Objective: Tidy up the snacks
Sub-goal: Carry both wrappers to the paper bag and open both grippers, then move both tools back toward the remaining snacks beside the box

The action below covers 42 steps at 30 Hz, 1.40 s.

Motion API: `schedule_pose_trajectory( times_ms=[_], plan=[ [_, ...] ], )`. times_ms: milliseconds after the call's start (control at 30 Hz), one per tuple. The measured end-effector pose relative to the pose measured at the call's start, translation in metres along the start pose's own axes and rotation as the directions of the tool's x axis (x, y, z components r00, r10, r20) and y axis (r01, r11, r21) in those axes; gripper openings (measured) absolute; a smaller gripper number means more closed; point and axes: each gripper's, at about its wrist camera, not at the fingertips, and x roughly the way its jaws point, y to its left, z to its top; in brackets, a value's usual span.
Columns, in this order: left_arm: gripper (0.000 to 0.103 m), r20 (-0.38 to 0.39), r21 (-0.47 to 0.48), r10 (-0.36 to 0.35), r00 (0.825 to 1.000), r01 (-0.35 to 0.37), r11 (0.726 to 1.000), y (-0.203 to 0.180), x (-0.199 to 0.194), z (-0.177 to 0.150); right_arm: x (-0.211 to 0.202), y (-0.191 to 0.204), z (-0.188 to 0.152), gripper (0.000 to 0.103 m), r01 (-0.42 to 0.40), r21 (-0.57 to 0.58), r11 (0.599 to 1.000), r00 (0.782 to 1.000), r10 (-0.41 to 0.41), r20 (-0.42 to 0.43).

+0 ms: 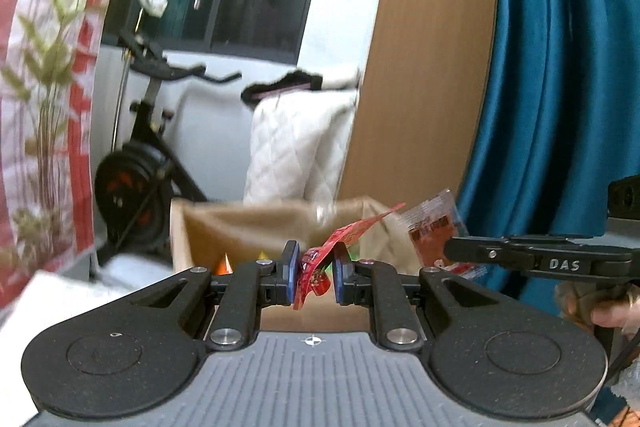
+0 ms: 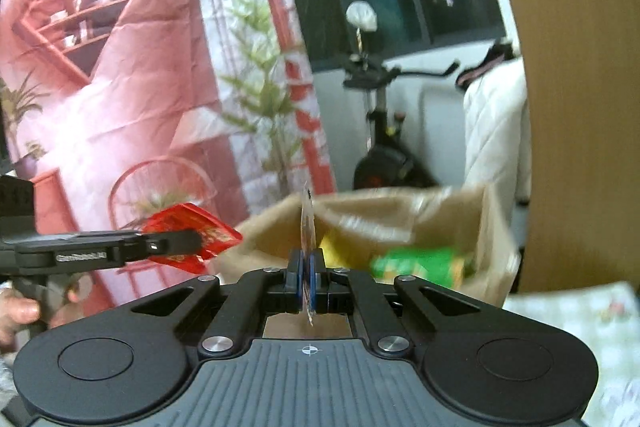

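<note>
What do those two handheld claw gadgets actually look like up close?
Both match: the left gripper and right gripper have matte black linkage arms with silver rivets, blue finger pads, a grey ribbed body with round black discs either side, and a small crosshair mark. Side on, white lettering "DAS" shows. Bare hands grip pistol-style handles.

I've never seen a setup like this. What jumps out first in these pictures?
Two hand-held grippers, each carrying a snack packet: the left gripper has a crumpled red packet between its fingers, the right gripper pinches a thin packet edge-on. Just beyond both sits an open cardboard box holding colourful snacks.
</note>
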Motion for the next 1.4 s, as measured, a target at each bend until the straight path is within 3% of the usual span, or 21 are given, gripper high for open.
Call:
schedule_pose_trajectory(
  times_ms=[167, 433, 467, 533, 567, 867, 1000, 1200, 1400],
  plan=[
    [0.018, -0.021, -0.014, 0.018, 1.000, -0.018, 1.000, 0.006, 0.049, 0.017, 0.052, -0.031, 0.020, 0.003, 0.036, 0.071, 0.997, 0.999, -0.034, -0.028],
    [0.019, -0.122, -0.027, 0.054, 0.991, -0.057, 0.998, 0.019, 0.094, 0.013, 0.125, -0.039, 0.001, 0.004, 0.052, 0.129, 0.990, 0.992, -0.037, -0.122],
    [0.021, -0.139, -0.034, 0.057, 0.989, -0.063, 0.997, 0.021, 0.098, 0.012, 0.130, -0.040, -0.002, 0.008, 0.053, 0.137, 0.989, 0.991, -0.035, -0.133],
    [0.049, -0.158, -0.055, 0.059, 0.986, -0.068, 0.996, 0.025, 0.102, 0.010, 0.135, -0.040, -0.005, 0.024, 0.077, 0.134, 0.988, 0.987, -0.057, -0.150],
    [0.052, -0.154, -0.058, 0.058, 0.986, -0.068, 0.996, 0.029, 0.100, 0.009, 0.134, -0.041, -0.006, 0.030, 0.083, 0.130, 0.988, 0.987, -0.064, -0.145],
    [0.057, -0.146, -0.025, 0.124, 0.982, -0.128, 0.991, 0.028, 0.065, 0.011, 0.089, -0.042, -0.008, 0.035, 0.111, 0.131, 0.985, 0.991, -0.100, -0.093],
    [0.059, -0.133, -0.037, 0.154, 0.979, -0.160, 0.986, 0.027, 0.039, 0.006, 0.058, -0.033, -0.013, 0.050, 0.132, 0.079, 0.988, 0.990, -0.128, -0.062],
    [0.059, -0.122, -0.026, 0.186, 0.975, -0.191, 0.981, 0.019, 0.002, -0.010, 0.016, -0.027, -0.029, 0.050, 0.163, 0.045, 0.986, 0.986, -0.162, -0.024],
    [0.059, -0.160, -0.053, 0.213, 0.964, -0.224, 0.973, 0.015, -0.011, -0.035, -0.009, -0.030, -0.061, 0.050, 0.188, 0.069, 0.980, 0.982, -0.185, -0.045]
  ],
)
